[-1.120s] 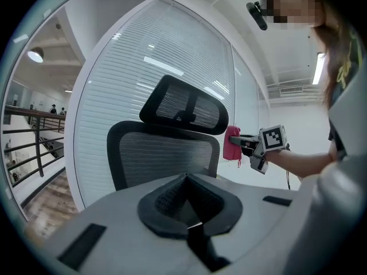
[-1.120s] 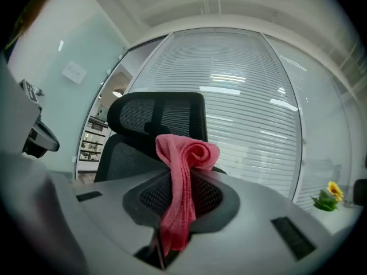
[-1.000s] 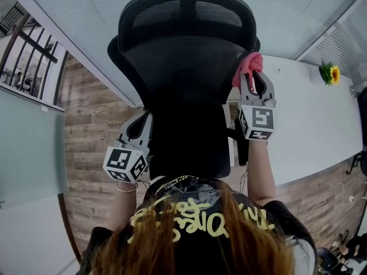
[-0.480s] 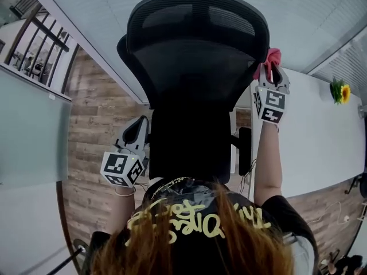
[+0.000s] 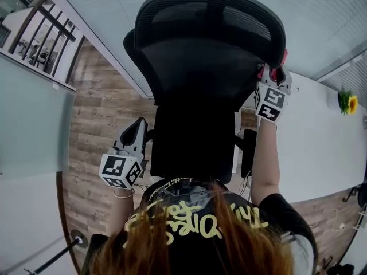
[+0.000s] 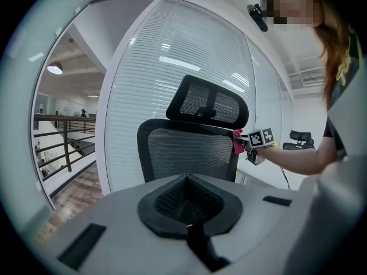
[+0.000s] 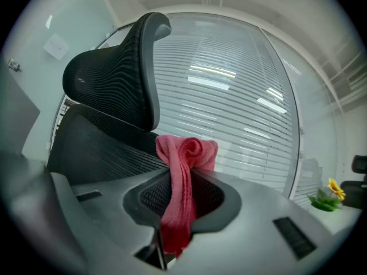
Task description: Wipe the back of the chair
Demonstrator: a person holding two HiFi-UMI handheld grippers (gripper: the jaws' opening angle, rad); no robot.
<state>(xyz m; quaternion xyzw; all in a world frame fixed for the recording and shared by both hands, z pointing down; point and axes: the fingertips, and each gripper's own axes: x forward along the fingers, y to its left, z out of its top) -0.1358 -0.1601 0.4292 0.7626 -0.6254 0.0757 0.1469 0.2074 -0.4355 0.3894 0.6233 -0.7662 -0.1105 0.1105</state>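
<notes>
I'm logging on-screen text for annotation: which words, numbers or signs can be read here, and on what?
Yellow lettering on the person's black shirt: stylised scrawl, not readable.
Marker cubes: black-and-white square patterns only, no letters or numbers.
White wall plate: too small and blurred to read.
Nothing else carries print; no text is legible.

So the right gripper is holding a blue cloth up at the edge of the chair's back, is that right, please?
Not quite: the cloth is pink, not blue, as the right gripper view shows. The right gripper does hold it up at the edge of the chair's back.
</notes>
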